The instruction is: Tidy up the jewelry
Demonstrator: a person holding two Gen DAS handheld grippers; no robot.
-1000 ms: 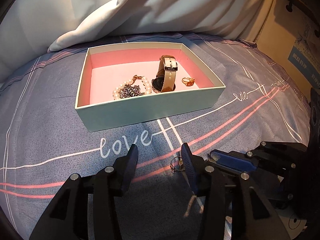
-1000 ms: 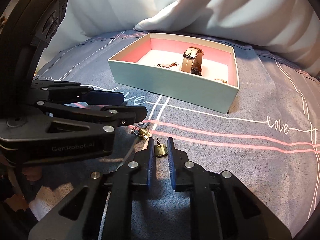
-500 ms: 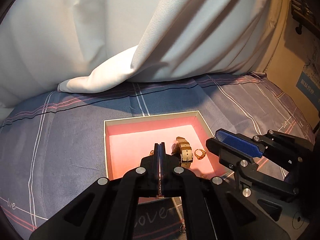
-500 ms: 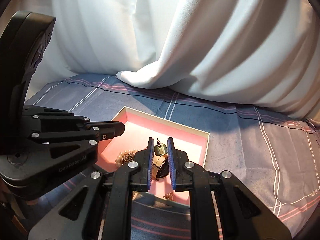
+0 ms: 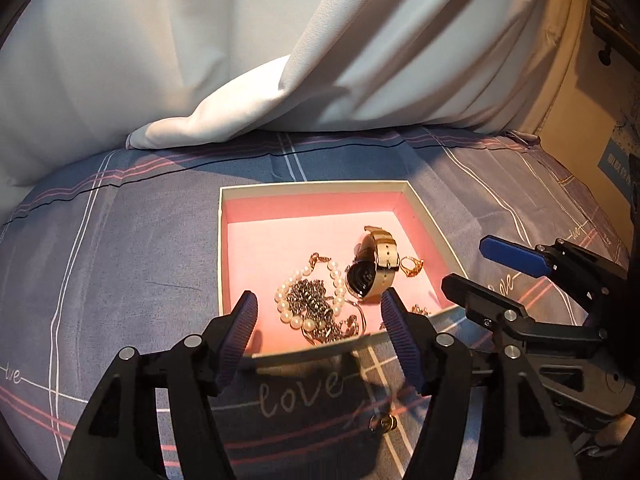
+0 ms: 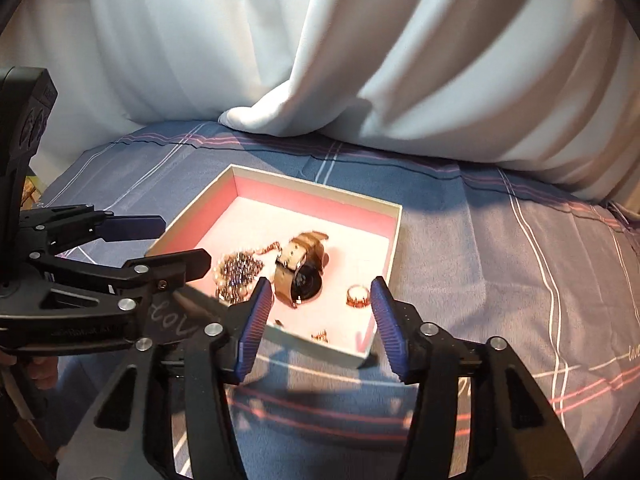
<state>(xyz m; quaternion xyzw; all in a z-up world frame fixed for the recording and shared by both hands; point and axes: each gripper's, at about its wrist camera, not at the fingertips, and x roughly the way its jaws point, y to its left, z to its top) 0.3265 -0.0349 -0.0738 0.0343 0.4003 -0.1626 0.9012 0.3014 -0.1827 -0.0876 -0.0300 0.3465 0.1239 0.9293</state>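
Note:
An open box [image 5: 316, 186] with a pink lining sits on the bedsheet. It holds a pearl bracelet [image 5: 294, 306], a dark chain [image 5: 316, 304], a beige-strapped watch [image 5: 374, 268], a gold ring [image 5: 412, 266] and small gold pieces [image 6: 320, 335] by its near wall. My left gripper [image 5: 320, 312] hovers over the box's near edge, its jaws opening with nothing between them. Beside it, my right gripper [image 6: 320, 304] is likewise opening and empty above the box's near wall, over the watch [image 6: 300, 268] and ring [image 6: 357, 296]. One small gold piece [image 5: 382, 424] lies on the sheet outside the box.
White bedding [image 5: 248, 100] is piled right behind the box. The blue-grey sheet [image 6: 500, 264] with pink and white lines spreads around it. A cardboard carton [image 5: 600, 112] stands at the far right. Each gripper shows in the other's view, close alongside.
Both grippers were shut over the box half a second ago, the right on a small gold earring. Both now stand open and the earring is gone from the right jaws.

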